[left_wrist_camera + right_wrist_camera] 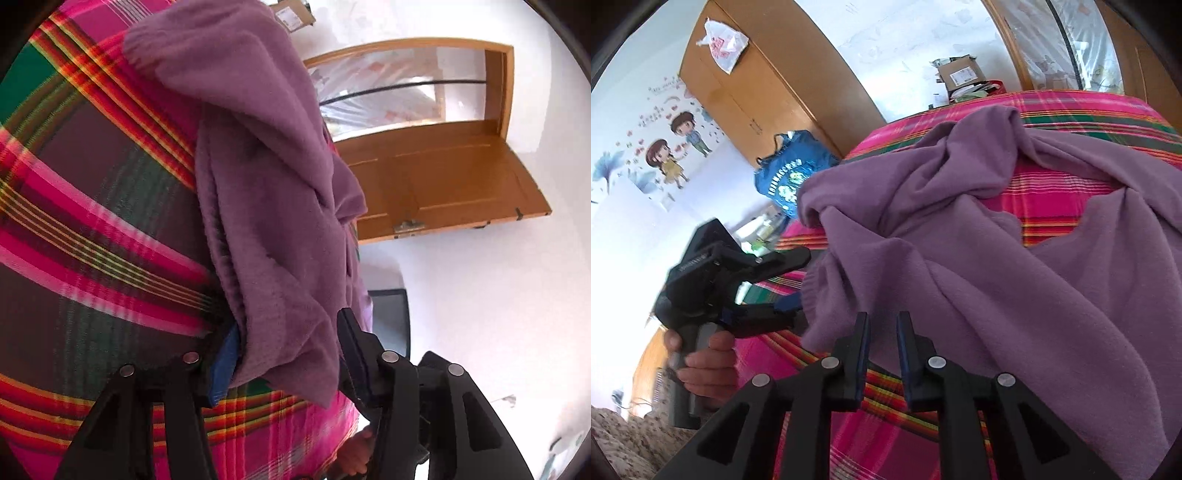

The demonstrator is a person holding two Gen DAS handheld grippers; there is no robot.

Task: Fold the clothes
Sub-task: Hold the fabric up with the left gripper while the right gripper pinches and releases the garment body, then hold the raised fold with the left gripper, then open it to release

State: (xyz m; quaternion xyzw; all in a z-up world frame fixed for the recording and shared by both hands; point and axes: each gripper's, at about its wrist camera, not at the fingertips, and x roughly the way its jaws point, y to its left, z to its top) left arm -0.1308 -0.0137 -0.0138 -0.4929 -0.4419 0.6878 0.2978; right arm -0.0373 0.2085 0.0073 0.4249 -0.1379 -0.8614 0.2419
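Observation:
A purple sweater (997, 258) lies crumpled on a pink, red and green plaid bedspread (1052, 192). In the right wrist view my right gripper (882, 325) is open by a narrow gap, its tips at the sweater's near edge with only plaid showing between them. To its left a hand (705, 365) holds my left gripper (799, 284), which is open at the sweater's left edge. In the left wrist view the sweater (258, 184) hangs down between the left gripper's (290, 350) wide-apart fingers, and the bedspread (92, 203) fills the left side.
A wooden wardrobe (750, 85) with a plastic bag on top stands behind the bed. A blue printed garment (790, 173) hangs beside it. A cardboard box (960, 74) sits past the bed's far edge. An open wooden door (443, 177) and a dark screen (391, 317) are on the right.

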